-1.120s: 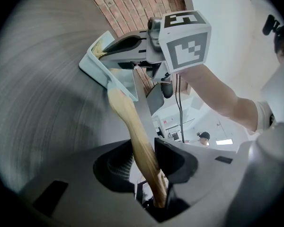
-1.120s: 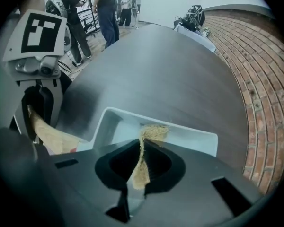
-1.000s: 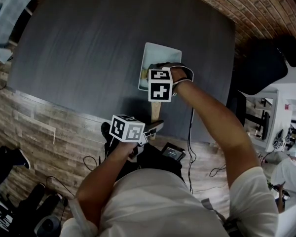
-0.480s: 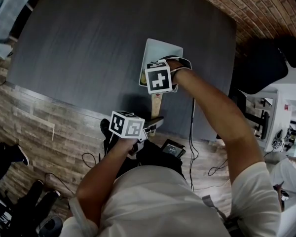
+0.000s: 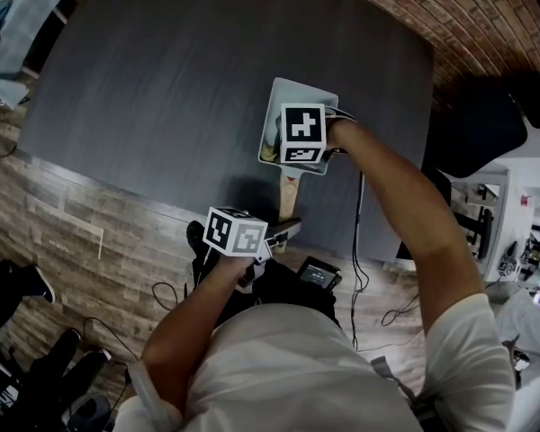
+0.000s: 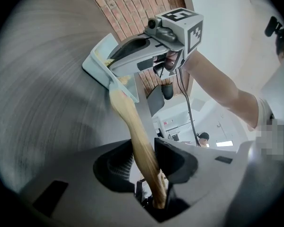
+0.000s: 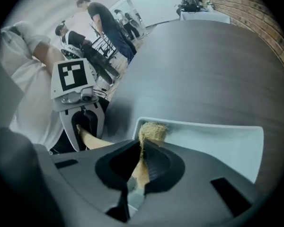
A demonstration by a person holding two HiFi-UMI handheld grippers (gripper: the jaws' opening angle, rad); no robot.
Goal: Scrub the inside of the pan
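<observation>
Since our left tongs (image 6: 146, 163), at the lower centre of the head view, clamp only the end of the wooden handle (image 6: 132, 122), a hard push could twist the pan (image 5: 299, 93) loose or tip it. The pan sits just above, at the frame's centre, near the desk (image 5: 162, 88) edge. Inside it, our right tongs (image 7: 141, 167) pinch a tan scrubber (image 7: 151, 130). That thin bite might let it slip out mid-stroke, leaving bare tongs scraping the pan.
</observation>
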